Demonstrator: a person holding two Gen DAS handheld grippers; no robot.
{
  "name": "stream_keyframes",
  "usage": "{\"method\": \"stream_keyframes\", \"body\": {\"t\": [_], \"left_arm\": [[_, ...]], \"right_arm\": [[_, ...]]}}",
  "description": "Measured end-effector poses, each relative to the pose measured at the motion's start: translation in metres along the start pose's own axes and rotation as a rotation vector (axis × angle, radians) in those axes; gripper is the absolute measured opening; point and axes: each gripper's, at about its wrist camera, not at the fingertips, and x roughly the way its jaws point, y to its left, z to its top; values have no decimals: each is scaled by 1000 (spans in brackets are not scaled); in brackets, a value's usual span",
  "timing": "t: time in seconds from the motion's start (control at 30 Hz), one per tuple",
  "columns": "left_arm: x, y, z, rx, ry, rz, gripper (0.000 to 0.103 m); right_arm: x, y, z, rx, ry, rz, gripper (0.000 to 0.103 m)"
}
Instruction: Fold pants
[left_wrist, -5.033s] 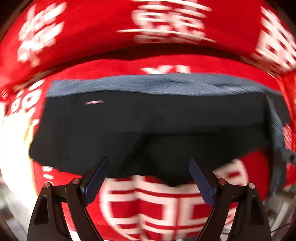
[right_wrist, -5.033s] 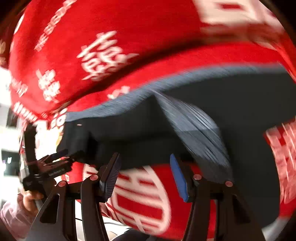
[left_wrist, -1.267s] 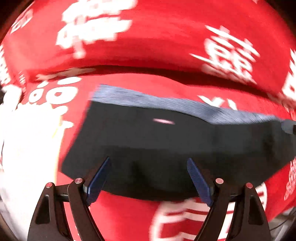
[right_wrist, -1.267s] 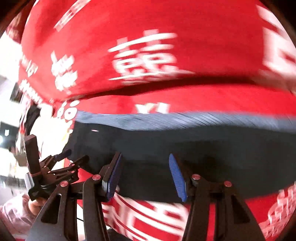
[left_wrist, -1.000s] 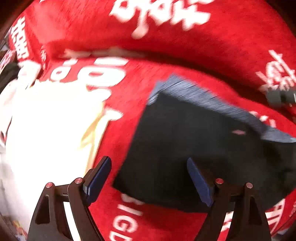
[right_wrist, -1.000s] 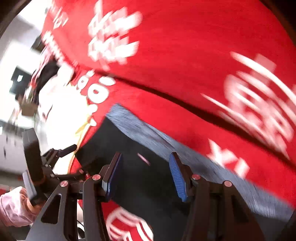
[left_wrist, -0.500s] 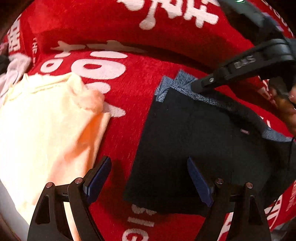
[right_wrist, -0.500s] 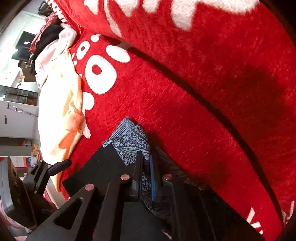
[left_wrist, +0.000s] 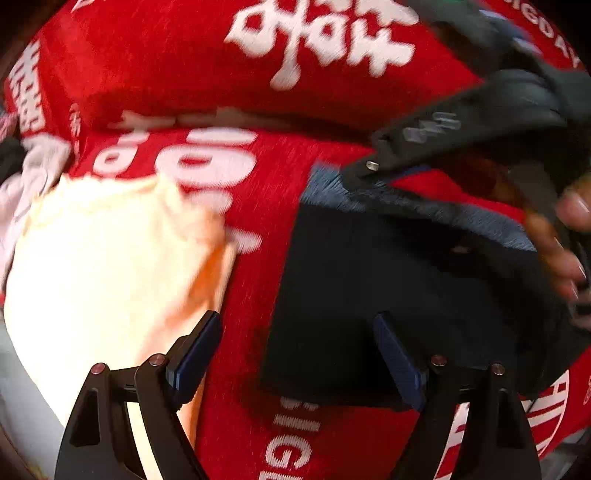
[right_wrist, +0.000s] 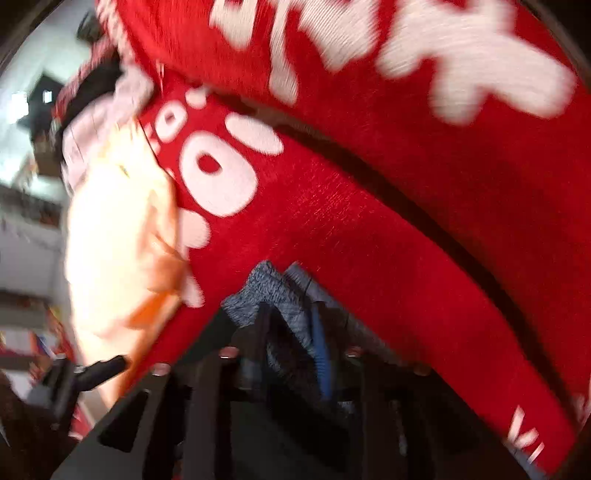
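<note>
Red plush fabric with white lettering is filling both views, and the folded dark pants are lying on it at centre right of the left wrist view, their grey marled waistband running along the upper edge. That view is showing the whole folded shape, its straight left edge and its lower edge; the right wrist view is showing only the grey corner at lower centre, with the blurred fingers around it. The left gripper is hovering with its jaws spread wide and nothing between the pads, the right-hand finger sitting over the lower edge of the pants and the left-hand one over bare red cloth. The right gripper is sitting at the waistband corner; its jaws have just been opening, the grey cloth is lying between them, and whether the pads are pressing it cannot be told through the blur. In the left view that tool is crossing the upper right, with the person's hand at the right edge. A pale cream garment is lying at the left, apart from the pants, with a strip of bare red cloth between them.
</note>
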Motion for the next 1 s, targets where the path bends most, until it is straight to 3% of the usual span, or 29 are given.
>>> {"method": "stream_keyframes", "body": {"t": [0.07,0.2,0.3,0.37,0.4,0.43,0.5,0.57,0.67,0.8,0.9,1.0], "left_arm": [[-3,-8,14,19,-15,-17,85],[10,-33,43,73,-38,-48,85],[53,-52,49,138,20,33,85],[72,-50,44,128,58,50,93],[68,-44,44,89,36,56,96],[64,-41,43,73,66,52,96],[52,-41,36,60,94,61,96],[40,-52,29,92,94,60,96],[20,-94,22,194,63,32,96],[14,-159,18,311,44,-71,96],[36,-202,8,369,96,-137,96],[56,-224,-5,388,152,-143,96]], "right_arm": [[-30,-12,-20,62,-52,-20,42],[-87,-64,-92,284,-102,-63,42],[-111,-103,-155,418,-119,-149,42],[-112,-135,-207,551,-65,-209,42],[-113,-148,-234,634,-52,-206,42],[-117,-164,-270,746,-71,-144,42],[-131,-178,-320,893,-165,-19,42],[-143,-184,-350,975,-253,49,42],[-147,-190,-368,1036,-329,121,42],[-140,-194,-373,1058,-355,192,42],[-128,-201,-372,1062,-367,234,42],[-117,-204,-372,1104,-397,280,42]]}}
